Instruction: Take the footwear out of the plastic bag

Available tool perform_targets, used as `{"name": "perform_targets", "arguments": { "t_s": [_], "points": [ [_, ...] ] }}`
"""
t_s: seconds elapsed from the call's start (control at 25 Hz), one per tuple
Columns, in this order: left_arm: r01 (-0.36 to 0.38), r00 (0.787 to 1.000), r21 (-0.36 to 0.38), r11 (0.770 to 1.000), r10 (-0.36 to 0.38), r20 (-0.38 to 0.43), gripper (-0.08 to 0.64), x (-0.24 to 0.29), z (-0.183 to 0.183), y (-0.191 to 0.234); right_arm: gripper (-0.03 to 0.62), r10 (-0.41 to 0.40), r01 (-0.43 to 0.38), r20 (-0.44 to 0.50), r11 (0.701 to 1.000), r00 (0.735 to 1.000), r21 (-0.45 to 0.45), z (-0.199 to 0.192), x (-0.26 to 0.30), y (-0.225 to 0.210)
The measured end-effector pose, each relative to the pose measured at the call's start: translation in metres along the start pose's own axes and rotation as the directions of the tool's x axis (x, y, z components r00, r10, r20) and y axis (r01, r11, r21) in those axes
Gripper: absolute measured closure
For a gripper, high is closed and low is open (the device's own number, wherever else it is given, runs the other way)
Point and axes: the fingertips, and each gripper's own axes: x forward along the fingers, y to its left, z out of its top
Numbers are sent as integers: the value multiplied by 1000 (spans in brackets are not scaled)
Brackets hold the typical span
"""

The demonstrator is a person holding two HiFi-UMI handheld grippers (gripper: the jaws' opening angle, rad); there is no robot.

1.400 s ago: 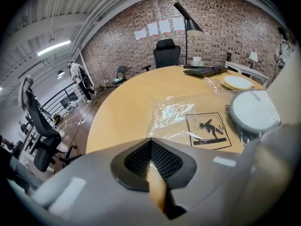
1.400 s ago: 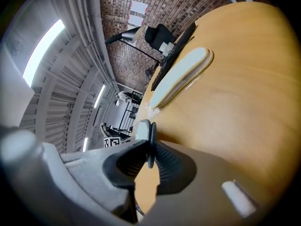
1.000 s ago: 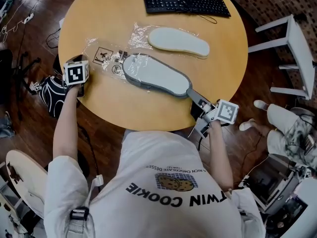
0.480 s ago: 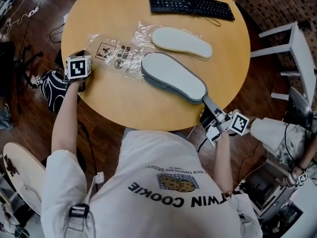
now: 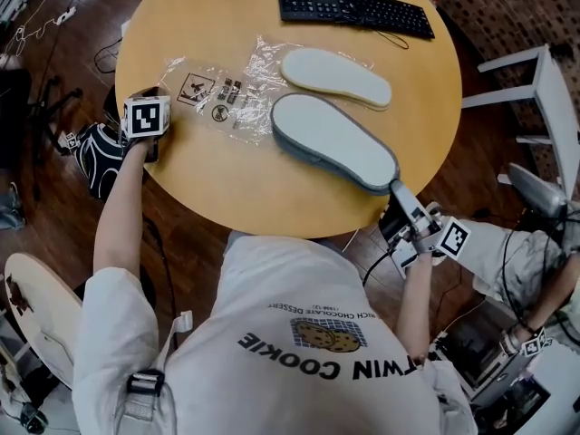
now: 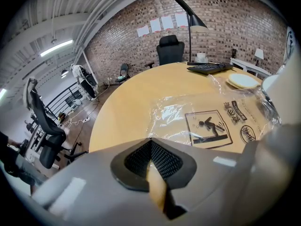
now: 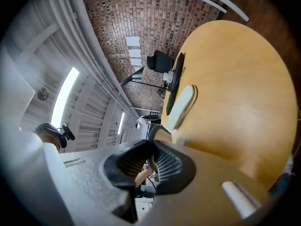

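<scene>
Evidently mid-extraction: the right gripper point(image 5: 396, 187) has its jaws clamped on the heel of the grey slipper point(image 5: 333, 141) at the tabletop point(image 5: 227, 188) edge, five o'clock. The slipper lies nearly clear of the plastic bag point(image 5: 210, 98), which the left gripper point(image 5: 154, 94) pinches, jaws together, at nine o'clock. Next, probably, release it and fetch the pale slipper point(image 5: 335, 77).

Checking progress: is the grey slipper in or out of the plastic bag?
Out. The grey slipper is bare, beside the flattened plastic bag, one end in the right gripper.

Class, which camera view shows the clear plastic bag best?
Head view: nearly the whole plastic bag lies flat on the table. Left gripper view shows only its printed end close up; right gripper view shows none.
</scene>
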Motion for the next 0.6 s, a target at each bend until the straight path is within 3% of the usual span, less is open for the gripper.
{"name": "perform_targets", "arguments": {
  "t_s": [0.36, 0.6],
  "points": [
    [-14, 1000, -20, 1000, 14, -4, 558, -2, -3, 3, 545, 156, -156, 45, 988, 987, 14, 18, 3, 43],
    [-1, 1000, -31, 1000, 0, -11, 558, -4, -2, -1, 545, 220, -220, -1, 975, 976, 13, 14, 41, 55]
  ]
}}
